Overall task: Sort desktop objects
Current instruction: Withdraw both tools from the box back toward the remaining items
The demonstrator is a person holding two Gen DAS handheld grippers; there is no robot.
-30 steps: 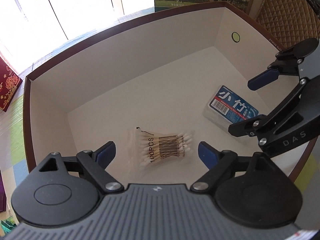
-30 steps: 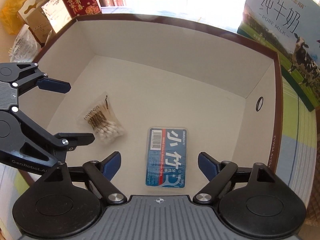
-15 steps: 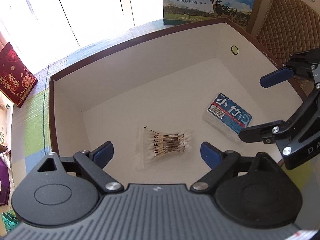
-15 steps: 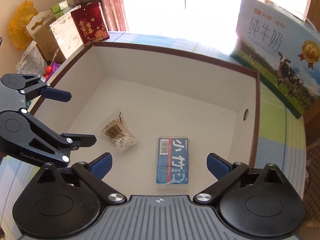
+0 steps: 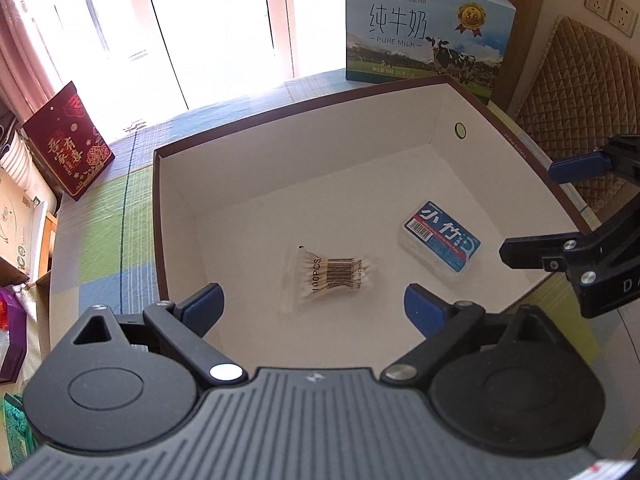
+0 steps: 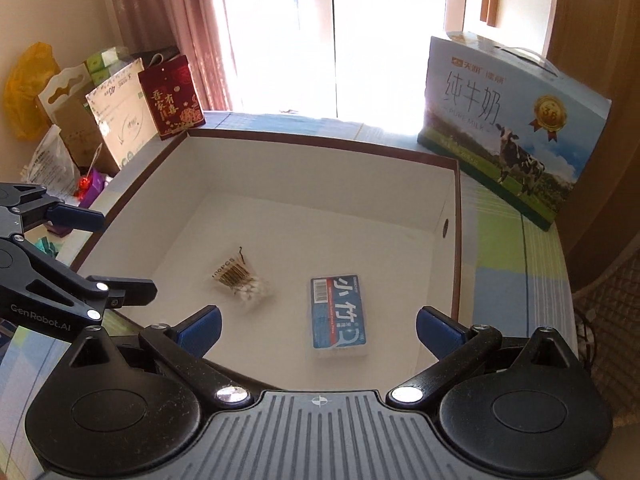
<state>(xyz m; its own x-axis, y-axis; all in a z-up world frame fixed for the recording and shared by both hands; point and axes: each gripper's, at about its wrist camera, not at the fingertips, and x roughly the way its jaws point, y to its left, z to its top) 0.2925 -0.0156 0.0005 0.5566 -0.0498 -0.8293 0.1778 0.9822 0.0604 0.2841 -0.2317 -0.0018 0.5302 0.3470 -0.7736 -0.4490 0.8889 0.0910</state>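
Observation:
A white box with a brown rim (image 5: 280, 112) (image 6: 320, 144) stands on the table. On its floor lie a clear bag of cotton swabs (image 5: 330, 276) (image 6: 240, 280) and a blue-labelled plastic case (image 5: 440, 240) (image 6: 338, 316), apart from each other. My left gripper (image 5: 314, 308) is open and empty, held above the box's near edge over the swabs. My right gripper (image 6: 318, 326) is open and empty above the near edge over the blue case. Each gripper shows at the side of the other's view.
A blue milk carton (image 5: 424, 36) (image 6: 508, 128) stands behind the box. A red gift bag (image 5: 68, 148) (image 6: 172, 96) stands at the far left, with cartons and bags (image 6: 80, 120) beside it. A quilted chair (image 5: 580, 100) is at the right. The tablecloth (image 5: 108, 220) is checked.
Both grippers have risen and drawn back from inside the box, staying open. The swabs and the blue case lie where they were.

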